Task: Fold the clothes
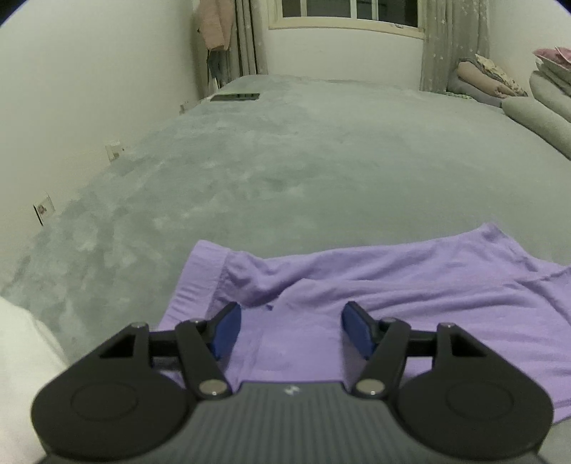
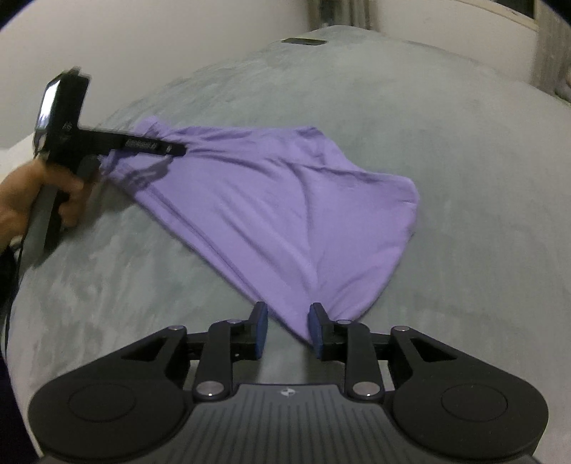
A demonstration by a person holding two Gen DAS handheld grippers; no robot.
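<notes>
A: Left wrist view: the left gripper (image 1: 291, 330) hangs low over a purple garment (image 1: 374, 285) on a bed covered in grey plush (image 1: 285, 160), its blue pads (image 1: 226, 332) standing well apart with cloth showing between them. Whether the pads touch the fabric cannot be told from here.

B: The right wrist view gives the side-on picture. A hand (image 2: 39, 196) grips the handle of the left gripper (image 2: 175, 148), whose fingers reach across the garment's (image 2: 278, 200) far left corner. The tool is blurred there, and from the side the gap between its fingers cannot be read.

A: And the right gripper?

B: Right gripper (image 2: 288, 330), fingers parted, at the garment's nearest tip. The right-hand pad (image 2: 317, 332) sits against the cloth's edge; the left-hand pad stands over bare bed cover (image 2: 142, 285). Nothing is pinched.

A: Only the right view shows the garment whole: a rough fan, narrowing towards the camera, wrinkled, lying near the bed's front edge and towards its left side.

B: Only the left view shows the room beyond. A window (image 1: 349, 14) with curtains (image 1: 453, 43) on the far wall, a pink garment (image 1: 214, 25) hanging in the corner, pillows and folded bedding (image 1: 528, 103) stacked along the bed's right edge, wall sockets (image 1: 114, 151) along the left.

A: Both views catch a dark flat object (image 1: 235, 96) at the bed's far edge (image 2: 303, 41), well apart from the purple cloth.
</notes>
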